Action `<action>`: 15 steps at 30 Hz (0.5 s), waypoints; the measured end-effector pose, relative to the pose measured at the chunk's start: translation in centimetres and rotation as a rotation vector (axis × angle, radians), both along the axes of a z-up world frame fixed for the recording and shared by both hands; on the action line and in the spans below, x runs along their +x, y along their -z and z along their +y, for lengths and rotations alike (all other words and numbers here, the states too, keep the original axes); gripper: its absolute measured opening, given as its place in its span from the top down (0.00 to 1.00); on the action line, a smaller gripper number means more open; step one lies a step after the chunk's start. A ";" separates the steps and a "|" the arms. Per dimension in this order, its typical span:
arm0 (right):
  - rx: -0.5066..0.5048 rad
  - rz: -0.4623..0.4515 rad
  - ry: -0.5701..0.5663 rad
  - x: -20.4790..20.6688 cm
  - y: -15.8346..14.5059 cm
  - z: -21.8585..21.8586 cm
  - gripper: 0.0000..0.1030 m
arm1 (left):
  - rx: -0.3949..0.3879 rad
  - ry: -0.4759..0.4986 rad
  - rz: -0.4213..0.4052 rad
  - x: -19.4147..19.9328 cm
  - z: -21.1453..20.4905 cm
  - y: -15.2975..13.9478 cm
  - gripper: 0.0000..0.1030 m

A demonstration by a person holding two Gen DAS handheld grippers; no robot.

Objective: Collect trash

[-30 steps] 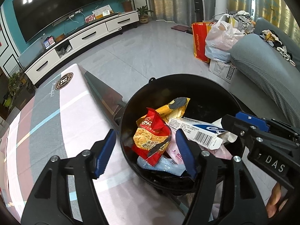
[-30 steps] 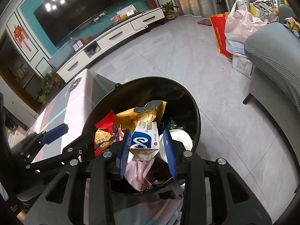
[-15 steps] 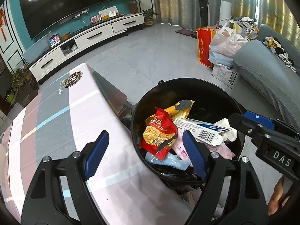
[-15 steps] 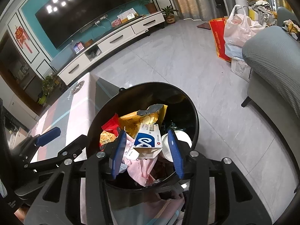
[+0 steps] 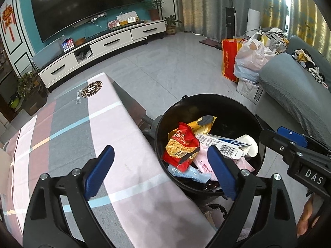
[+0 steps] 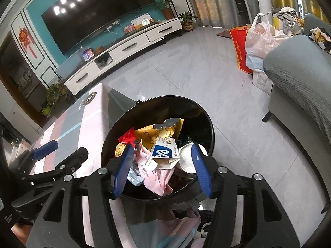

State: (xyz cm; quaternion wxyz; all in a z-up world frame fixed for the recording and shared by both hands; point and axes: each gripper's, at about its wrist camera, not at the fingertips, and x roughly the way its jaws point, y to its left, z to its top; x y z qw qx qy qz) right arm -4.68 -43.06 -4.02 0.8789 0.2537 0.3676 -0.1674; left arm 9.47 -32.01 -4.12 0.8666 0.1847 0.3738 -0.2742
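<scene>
Beside the desk [image 5: 115, 136], which wears a pink and grey cloth, stands a black bin [image 5: 217, 103] on the tiled floor, holding the collected trash. From the left wrist view the left tongs [image 5: 160, 171] hang over the desk's edge and the bin's near rim, jaws spreading wide, nothing between them. This view shows the red snack bag [image 5: 182, 146] full on, the barcode side of the white and blue carton [image 5: 223, 144], a pale blue wrapper [image 5: 190, 172] beneath, and part of a hand [image 5: 306, 219] at the lower right holding the other tool.

From the right wrist view the right tongs [image 6: 163, 167] sit above the bin [image 6: 165, 103], jaws opening; the carton [image 6: 165, 149] lies in the line between the pads but apart from both, resting on a pink wrapper [image 6: 157, 173]. Here the carton's blue logo face shows, the yellow chip bag [image 6: 157, 131] is clearer, and a white cup [image 6: 187, 159] sits just right of the carton. The red bag [image 6: 127, 137] is mostly hidden behind the left pad.
</scene>
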 end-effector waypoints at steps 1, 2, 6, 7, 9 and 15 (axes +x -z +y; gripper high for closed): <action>-0.001 0.000 0.001 -0.1 -0.1 0.1 0.41 | 0.000 -0.002 -0.001 -0.1 0.1 -0.1 0.10; -0.003 -0.001 0.000 -0.2 -0.2 0.2 0.41 | -0.001 -0.003 -0.002 0.0 0.2 -0.2 0.10; -0.006 -0.004 -0.001 -0.4 -0.5 0.3 0.41 | -0.007 -0.009 -0.013 -0.4 0.7 -0.8 0.09; -0.008 -0.004 -0.001 -0.5 -0.7 0.4 0.39 | -0.011 -0.011 -0.016 -0.5 0.8 -1.0 0.08; -0.019 -0.006 0.003 -0.8 -1.0 0.5 0.34 | -0.018 -0.015 -0.021 -0.7 1.1 -1.4 0.08; -0.031 -0.013 0.006 -1.6 -1.7 0.6 0.33 | -0.032 -0.017 -0.042 -1.6 1.6 -2.4 0.07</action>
